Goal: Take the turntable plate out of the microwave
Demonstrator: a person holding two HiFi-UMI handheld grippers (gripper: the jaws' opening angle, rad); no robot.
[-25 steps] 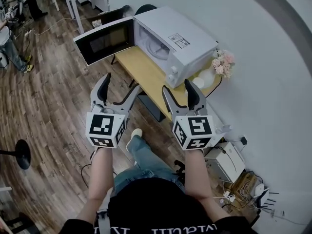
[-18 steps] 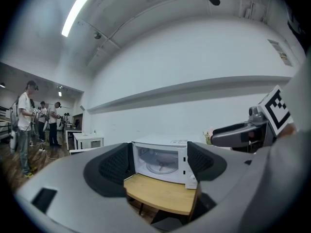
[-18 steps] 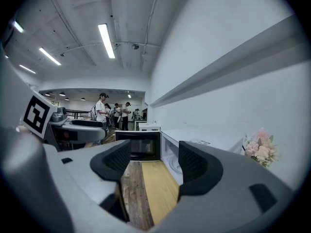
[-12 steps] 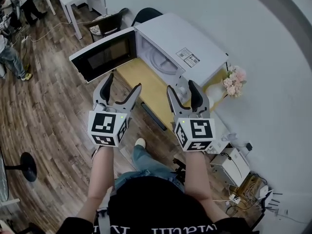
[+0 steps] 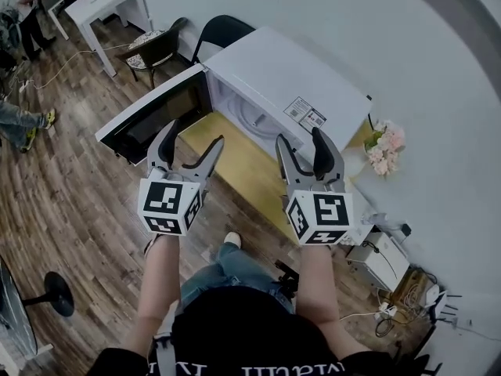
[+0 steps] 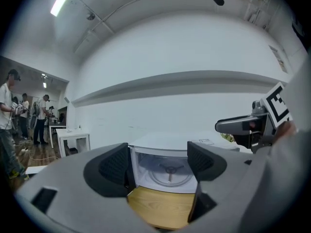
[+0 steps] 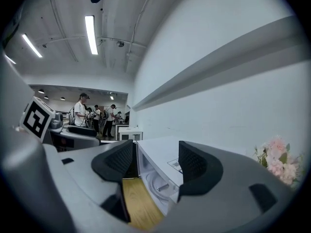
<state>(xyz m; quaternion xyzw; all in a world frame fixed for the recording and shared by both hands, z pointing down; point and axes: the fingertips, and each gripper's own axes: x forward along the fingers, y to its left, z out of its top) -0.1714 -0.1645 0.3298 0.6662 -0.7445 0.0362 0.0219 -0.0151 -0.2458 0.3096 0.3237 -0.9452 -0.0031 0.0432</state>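
Note:
The white microwave [image 5: 274, 84] stands on a wooden table [image 5: 235, 163] with its door [image 5: 153, 120] swung wide to the left. Inside it lies the round glass turntable plate [image 5: 250, 116], also seen in the left gripper view [image 6: 160, 177] and, edge-on, in the right gripper view [image 7: 158, 186]. My left gripper [image 5: 186, 151] is open and hangs over the table's near edge, facing the cavity. My right gripper [image 5: 307, 153] is level with it, in front of the microwave's right part. Its jaws are closing, still wide, with nothing between them. Neither touches the microwave.
Pink flowers [image 5: 383, 149] stand on the table right of the microwave. A black chair [image 5: 223, 30] and a white desk [image 5: 106, 2] are behind. A white box [image 5: 383, 261] and cables lie on the floor at right. People stand far left [image 5: 19, 6].
Both grippers have moved forward toward the microwave, which now sits closer and larger in the head view. The right jaws look slightly narrower.

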